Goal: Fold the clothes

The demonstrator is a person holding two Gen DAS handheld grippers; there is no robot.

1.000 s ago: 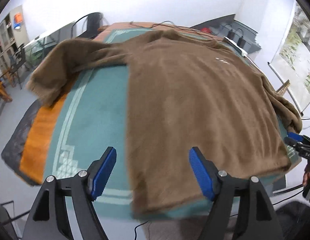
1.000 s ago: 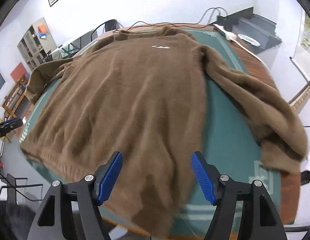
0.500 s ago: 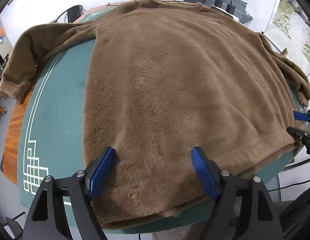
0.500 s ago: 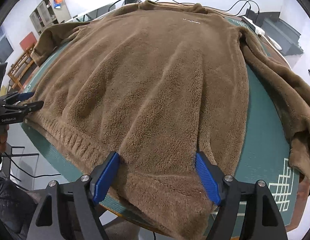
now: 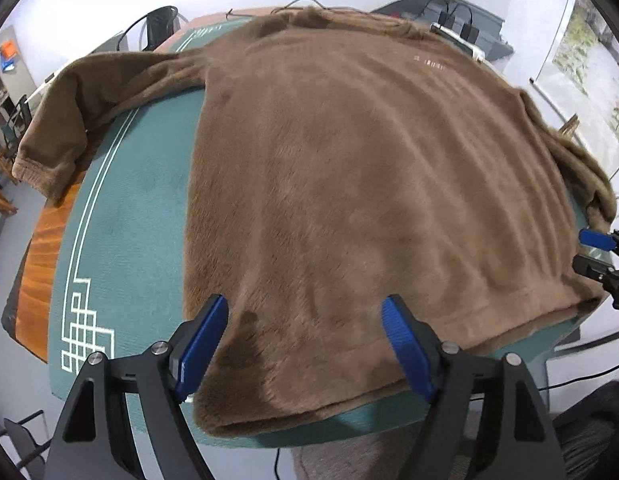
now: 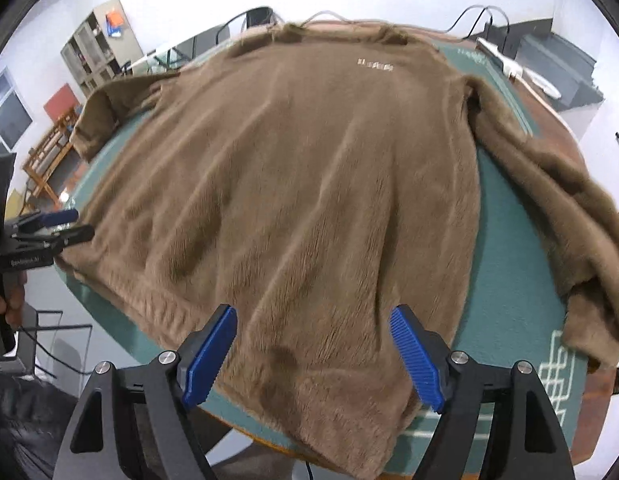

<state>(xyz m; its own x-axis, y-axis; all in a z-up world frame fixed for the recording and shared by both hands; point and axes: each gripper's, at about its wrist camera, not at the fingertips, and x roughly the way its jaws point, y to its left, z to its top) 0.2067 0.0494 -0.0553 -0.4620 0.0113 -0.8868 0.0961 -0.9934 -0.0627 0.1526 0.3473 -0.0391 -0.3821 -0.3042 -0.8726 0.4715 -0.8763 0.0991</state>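
Left wrist view showed your brown fleece sweater lying flat on the green table mat, long axis running away from you, collar at the far end and hem at the near edge. One sleeve reached out left; the other bunched on the right. Your left gripper hovered above the hem, jaws apart and holding nothing. Your right gripper did the same, its jaws also wide apart.

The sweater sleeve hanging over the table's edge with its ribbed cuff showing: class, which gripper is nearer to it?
Left. The left gripper hovers over the hem on that sleeve side; the right gripper is over the opposite hem corner.
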